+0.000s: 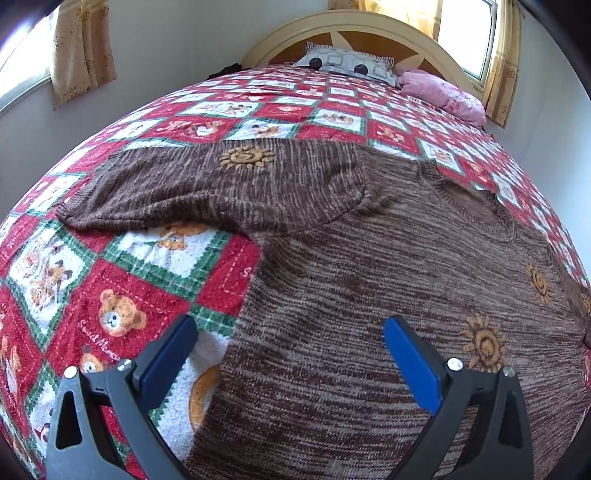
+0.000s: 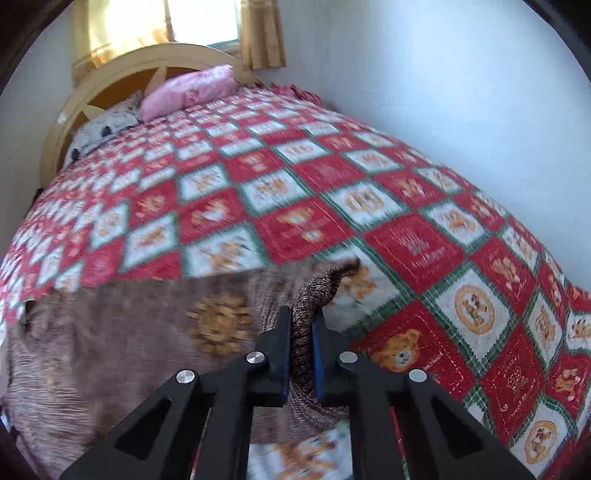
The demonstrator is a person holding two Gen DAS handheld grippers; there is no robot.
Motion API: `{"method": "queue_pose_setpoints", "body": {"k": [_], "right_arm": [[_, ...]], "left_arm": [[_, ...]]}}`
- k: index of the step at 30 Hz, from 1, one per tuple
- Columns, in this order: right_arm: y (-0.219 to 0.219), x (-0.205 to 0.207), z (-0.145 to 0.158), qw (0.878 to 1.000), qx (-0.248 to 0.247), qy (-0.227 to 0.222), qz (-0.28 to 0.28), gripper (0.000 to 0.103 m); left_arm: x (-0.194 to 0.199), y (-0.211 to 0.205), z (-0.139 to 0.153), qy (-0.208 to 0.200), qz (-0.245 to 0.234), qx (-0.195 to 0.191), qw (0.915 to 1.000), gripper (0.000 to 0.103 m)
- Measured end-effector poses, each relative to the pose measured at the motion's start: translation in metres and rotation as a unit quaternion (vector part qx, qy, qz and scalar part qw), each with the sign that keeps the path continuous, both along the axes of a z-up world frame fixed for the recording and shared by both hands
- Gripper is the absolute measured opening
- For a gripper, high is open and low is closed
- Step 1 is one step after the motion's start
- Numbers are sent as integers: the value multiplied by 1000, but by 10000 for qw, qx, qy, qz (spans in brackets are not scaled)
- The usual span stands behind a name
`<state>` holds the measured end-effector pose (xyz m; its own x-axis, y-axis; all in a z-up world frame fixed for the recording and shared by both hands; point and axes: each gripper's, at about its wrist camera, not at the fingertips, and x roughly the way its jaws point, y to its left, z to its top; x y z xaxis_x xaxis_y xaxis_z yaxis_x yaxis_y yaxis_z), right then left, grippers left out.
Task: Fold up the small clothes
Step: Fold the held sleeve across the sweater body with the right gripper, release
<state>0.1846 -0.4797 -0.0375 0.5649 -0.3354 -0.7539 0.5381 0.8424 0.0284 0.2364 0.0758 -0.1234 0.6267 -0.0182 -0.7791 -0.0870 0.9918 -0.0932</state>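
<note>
Lying spread flat across the red, white and green teddy-bear patchwork quilt [image 1: 122,280] on the bed: a brown marled knit sweater with embroidered orange suns [image 1: 362,295], one sleeve [image 1: 207,188] stretching out to the left, the neckline [image 1: 476,210] facing the far right. Hovering just above the sweater's lower body, straddling its left edge: the left tool [image 1: 291,332], black-framed with blue pads, jaws standing wide apart and gripping nothing. Resting at the head of the bed, against the cream arched wooden headboard [image 1: 295,26]: a grey patterned pillow [image 1: 347,64] and beside it a crumpled pink pillow [image 1: 443,92]. Further right, in the blurred right wrist view: the right tool [image 2: 301,321], jaws pinched nearly together, clamping the other sleeve [image 2: 325,284] of the sweater between the pads, the cuff end sticking up beyond the fingertips.
</note>
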Motion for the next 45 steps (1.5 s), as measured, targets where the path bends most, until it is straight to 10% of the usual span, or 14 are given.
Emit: {"method": "queue_pose_setpoints", "body": {"k": [12, 21, 27, 30, 36, 39, 45], "right_arm": [[204, 50, 63, 9824, -430, -558, 1731, 9], [361, 100, -2, 9583, -650, -222, 2775, 9], [385, 113, -46, 9578, -674, 99, 2793, 9], [383, 115, -56, 9551, -250, 21, 2952, 13], [352, 103, -46, 9014, 1873, -604, 3858, 16], [310, 81, -26, 9231, 1596, -1046, 3340, 16], [231, 53, -34, 9775, 537, -524, 1973, 16]], "left_arm": [[-4, 6, 0, -102, -3, -226, 9997, 103], [-5, 8, 0, -138, -10, -309, 9994, 103], [-5, 8, 0, -133, -10, -298, 9995, 103], [-5, 8, 0, -123, -9, -276, 9995, 103], [-5, 7, -1, -118, -7, -272, 9996, 103], [-4, 7, -1, -106, -7, -243, 9996, 103], [-2, 4, -3, -52, -7, -132, 9999, 103]]}}
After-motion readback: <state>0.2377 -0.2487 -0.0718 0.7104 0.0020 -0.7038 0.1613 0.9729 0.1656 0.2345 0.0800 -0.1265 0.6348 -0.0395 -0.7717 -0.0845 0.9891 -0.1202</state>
